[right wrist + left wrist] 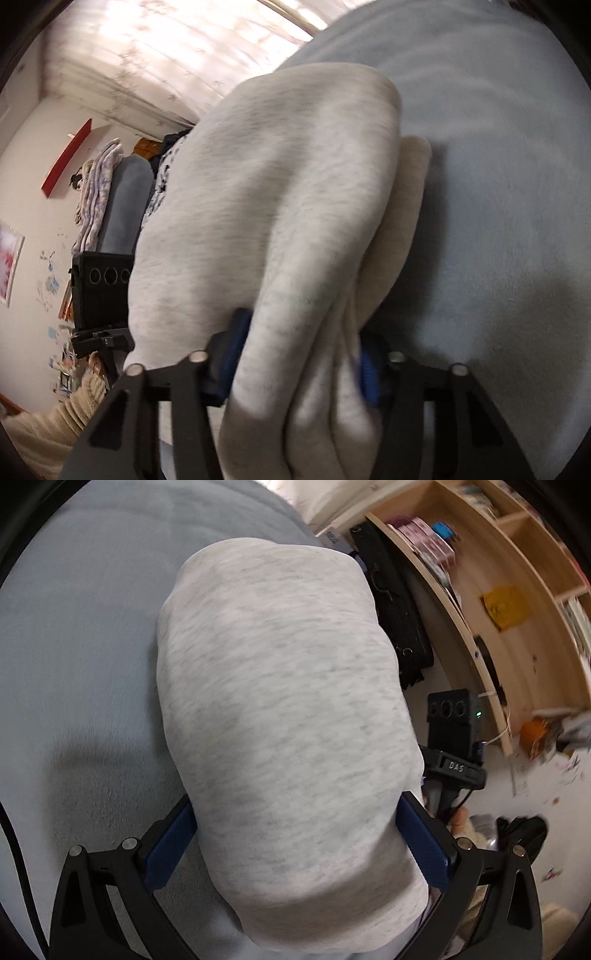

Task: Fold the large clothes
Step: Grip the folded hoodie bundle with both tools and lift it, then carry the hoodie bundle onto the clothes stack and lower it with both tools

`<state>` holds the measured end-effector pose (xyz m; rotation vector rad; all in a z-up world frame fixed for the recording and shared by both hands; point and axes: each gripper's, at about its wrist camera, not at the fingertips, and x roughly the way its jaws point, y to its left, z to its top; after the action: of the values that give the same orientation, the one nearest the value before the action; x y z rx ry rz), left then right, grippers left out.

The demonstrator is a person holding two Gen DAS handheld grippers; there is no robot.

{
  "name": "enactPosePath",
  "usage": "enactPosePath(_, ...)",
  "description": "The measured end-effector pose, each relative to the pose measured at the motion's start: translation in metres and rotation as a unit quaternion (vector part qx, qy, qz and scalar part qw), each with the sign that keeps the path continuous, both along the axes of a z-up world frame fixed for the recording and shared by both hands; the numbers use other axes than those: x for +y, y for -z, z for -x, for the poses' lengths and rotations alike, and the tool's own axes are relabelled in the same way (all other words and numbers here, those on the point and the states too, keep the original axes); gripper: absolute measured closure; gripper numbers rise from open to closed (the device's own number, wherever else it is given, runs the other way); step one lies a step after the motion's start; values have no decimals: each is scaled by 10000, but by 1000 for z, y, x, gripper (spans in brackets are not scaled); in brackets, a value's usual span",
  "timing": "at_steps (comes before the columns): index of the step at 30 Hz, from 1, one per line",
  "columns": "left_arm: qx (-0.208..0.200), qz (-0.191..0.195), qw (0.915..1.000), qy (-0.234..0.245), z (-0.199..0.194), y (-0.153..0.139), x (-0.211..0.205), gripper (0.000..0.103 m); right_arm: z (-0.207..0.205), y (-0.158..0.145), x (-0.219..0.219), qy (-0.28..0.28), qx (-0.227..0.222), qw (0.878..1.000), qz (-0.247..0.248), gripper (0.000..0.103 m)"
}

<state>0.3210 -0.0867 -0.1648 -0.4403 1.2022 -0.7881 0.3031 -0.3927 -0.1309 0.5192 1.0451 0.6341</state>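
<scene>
A folded light grey heathered garment [280, 686] lies as a thick bundle on a pale blue-grey fleece blanket [74, 646]. My left gripper [297, 801] holds its near end, and both blue pads [170, 845] press against the cloth's sides. In the right wrist view the same garment [280, 192] bunches into folds between the pads of my right gripper [301, 332], which is shut on it. A cream inner layer [410, 206] shows along its right edge, over the blanket [498, 184]. Each view also shows the black body of the other gripper [450, 738] [103, 295] beside the bundle.
A wooden bookshelf [498, 590] and a black bag [399, 620] stand right of the bed, with clutter on the floor [546, 734]. In the right wrist view are piled bedding [99, 192], a red wall shelf [66, 158] and a person's cream sleeve [55, 417].
</scene>
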Motion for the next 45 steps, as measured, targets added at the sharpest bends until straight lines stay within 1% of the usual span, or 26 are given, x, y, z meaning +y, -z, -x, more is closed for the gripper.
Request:
enactPosePath(3,-334,-223,9992,90,7,-18,-4,1,7,-10,4,-6,-205,9998,-12,56)
enactPosePath(5,-481,-351,9982,105,10,-29,-5,1,12,-18,5,25,-310,9995,-84,56)
enactPosePath(9,-442,-231,9987,67,17,-50,1,1,22,-36,13,68,-502,9986,-115,56)
enactPosePath(12,-599,-176,9980,-41,26,-65,13,1,28,-45,20,-3,-521,9985,-181,56)
enactPosePath(14,-650,-147,9977,-159,29,-73,20,1,30,-46,29,-60,-463,9987,-198,56)
enactPosePath(17,-621,-63,9976,-312,35,-79,32,1,36,-48,42,-141,-426,9987,-228,57)
enactPosePath(19,-642,-30,9972,-387,39,-85,40,1,40,-48,48,-164,-389,9984,-371,56)
enactPosePath(23,-819,-99,9953,-506,49,-97,50,1,43,-45,64,-247,-382,9973,-574,56)
enactPosePath(26,-870,-114,9942,-627,56,-105,64,1,45,-45,73,-296,-409,9962,-705,56)
enactPosePath(28,-918,-108,9933,-688,59,-108,80,1,46,-48,84,-349,-474,9950,-809,56)
enactPosePath(30,-1010,-139,9918,-770,64,-118,93,1,45,-51,89,-400,-535,9940,-871,56)
enactPosePath(36,-1393,-297,9842,-1048,69,-159,154,1,30,-78,129,-702,-853,9881,-1068,56)
enactPosePath(39,-1589,-469,9786,-1221,59,-187,189,1,11,-94,158,-848,-993,9846,-1164,56)
enactPosePath(44,-2027,-838,9649,-1443,20,-245,246,1,-39,-124,216,-1028,-1229,9764,-1451,57)
enactPosePath(45,-2106,-910,9625,-1447,12,-253,255,1,-49,-129,227,-1047,-1273,9750,-1487,57)
